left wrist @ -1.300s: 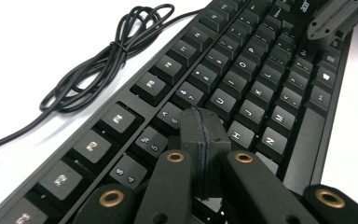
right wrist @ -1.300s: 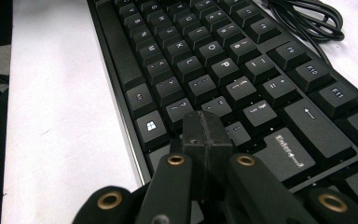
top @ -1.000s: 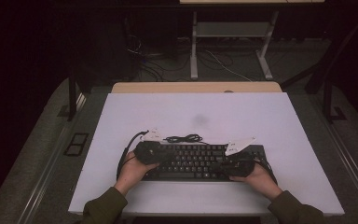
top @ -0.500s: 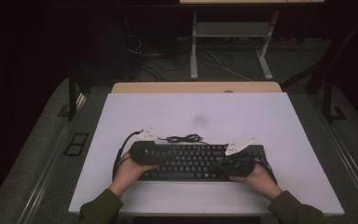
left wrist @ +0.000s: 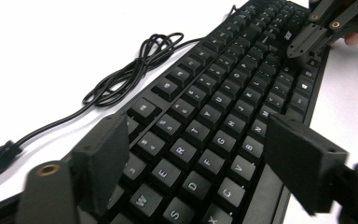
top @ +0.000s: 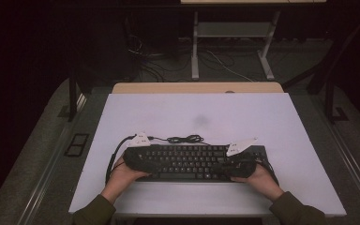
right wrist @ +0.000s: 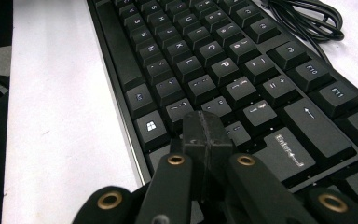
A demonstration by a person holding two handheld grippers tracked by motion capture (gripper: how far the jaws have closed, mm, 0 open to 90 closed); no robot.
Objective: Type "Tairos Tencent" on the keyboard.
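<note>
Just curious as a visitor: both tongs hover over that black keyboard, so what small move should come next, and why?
Probably press down with the right tongs: they are shut to a tip just above the keyboard keys near Enter. The left tongs hang open over the letter keys.

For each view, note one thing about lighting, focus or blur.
High view: table brightly lit, surroundings dark. Left gripper view: the near jaws are soft, keyboard legends crisp, table washed out white. Right gripper view: keys sharp, the closed jaws near the lens slightly blurred.
</note>
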